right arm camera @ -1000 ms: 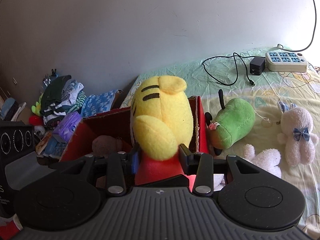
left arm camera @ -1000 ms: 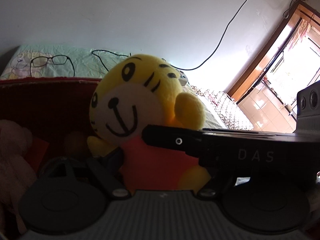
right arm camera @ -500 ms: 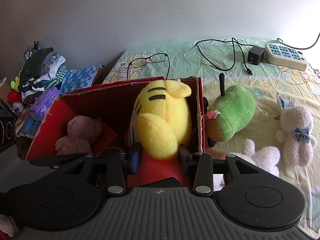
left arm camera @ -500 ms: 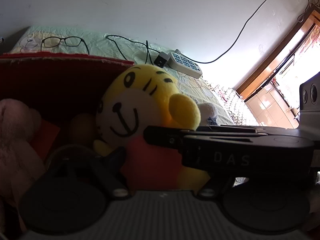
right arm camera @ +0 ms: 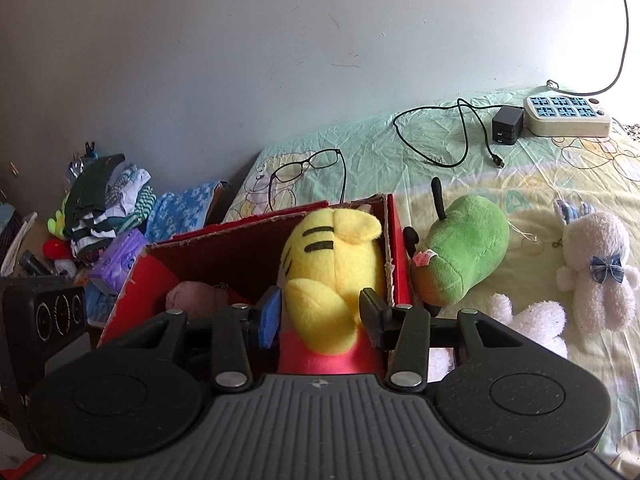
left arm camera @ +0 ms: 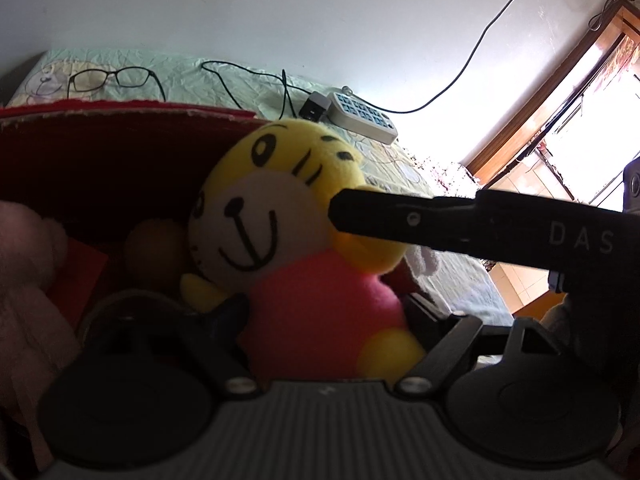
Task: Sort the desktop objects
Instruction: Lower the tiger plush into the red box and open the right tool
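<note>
A yellow tiger plush (left arm camera: 256, 216) with a pink body sits low inside the red cardboard box (left arm camera: 100, 152), its head level with the rim. My left gripper (left arm camera: 324, 312) straddles the pink body. Its jaws are opening, and a gap shows beside the right finger. In the right wrist view the same plush (right arm camera: 332, 264) shows its back. My right gripper (right arm camera: 322, 316) is closing on it, with both pads against its sides. One finger (left arm camera: 400, 216) of that gripper crosses the tiger's cheek in the left wrist view.
A pink plush (right arm camera: 196, 296) and a brown round toy (left arm camera: 152, 248) lie in the box (right arm camera: 240, 248). On the bed to its right lie a green plush (right arm camera: 460, 256) and two white plushes (right arm camera: 596, 268). Glasses (right arm camera: 308, 168), a charger (right arm camera: 506, 124) and a power strip (right arm camera: 568, 116) lie behind. Folded clothes (right arm camera: 108, 208) are piled at the left.
The tiger plush has sunk with both grippers from above the box's rim down into the box. The left fingers now stand farther from its pink body.
</note>
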The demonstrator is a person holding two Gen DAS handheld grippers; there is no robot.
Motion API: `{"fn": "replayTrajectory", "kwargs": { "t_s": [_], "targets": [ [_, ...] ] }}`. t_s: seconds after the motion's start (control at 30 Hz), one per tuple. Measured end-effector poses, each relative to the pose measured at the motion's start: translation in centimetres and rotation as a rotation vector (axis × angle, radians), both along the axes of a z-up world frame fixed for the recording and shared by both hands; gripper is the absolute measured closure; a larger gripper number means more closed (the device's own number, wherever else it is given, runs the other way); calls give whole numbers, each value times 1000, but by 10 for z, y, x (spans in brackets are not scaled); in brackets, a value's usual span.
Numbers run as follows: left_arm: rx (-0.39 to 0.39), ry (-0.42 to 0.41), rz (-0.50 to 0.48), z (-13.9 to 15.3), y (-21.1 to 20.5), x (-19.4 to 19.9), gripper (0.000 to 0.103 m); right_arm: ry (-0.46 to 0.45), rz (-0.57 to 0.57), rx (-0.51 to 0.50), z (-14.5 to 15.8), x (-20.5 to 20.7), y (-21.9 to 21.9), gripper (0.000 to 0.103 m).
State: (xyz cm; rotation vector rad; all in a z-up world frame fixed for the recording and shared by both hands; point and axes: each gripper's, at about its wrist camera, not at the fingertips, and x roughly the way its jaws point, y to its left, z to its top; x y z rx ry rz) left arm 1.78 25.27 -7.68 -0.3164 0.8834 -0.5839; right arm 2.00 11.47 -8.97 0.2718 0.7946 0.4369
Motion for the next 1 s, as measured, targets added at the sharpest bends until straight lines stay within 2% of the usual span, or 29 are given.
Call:
{"fn": "replayTrajectory", "kwargs": {
  "t_s": [0.13,0.23,0.53,0.63,0.83,1.0],
  "targets": [
    [42,-21,-16,2,-13,0,16,-7,13,14,1,-3,0,66],
    [31,-7,-17,0,-12,2,16,-12,14,1,0,-3,0,66],
    [42,0,-6,0,-14,1,16,66,-19,79,-15,3,-12,65],
    [46,2,-1,1,-15,0,15,60,-28,96,-17,0,-15,67],
    [53,-3,5,6,-14,-3,15,14,-21,52,-18,-4,-12,72],
    [76,-9,10,9,-14,-5,15,8,-25,75,-20,-3,-17,73]
  ]
}}
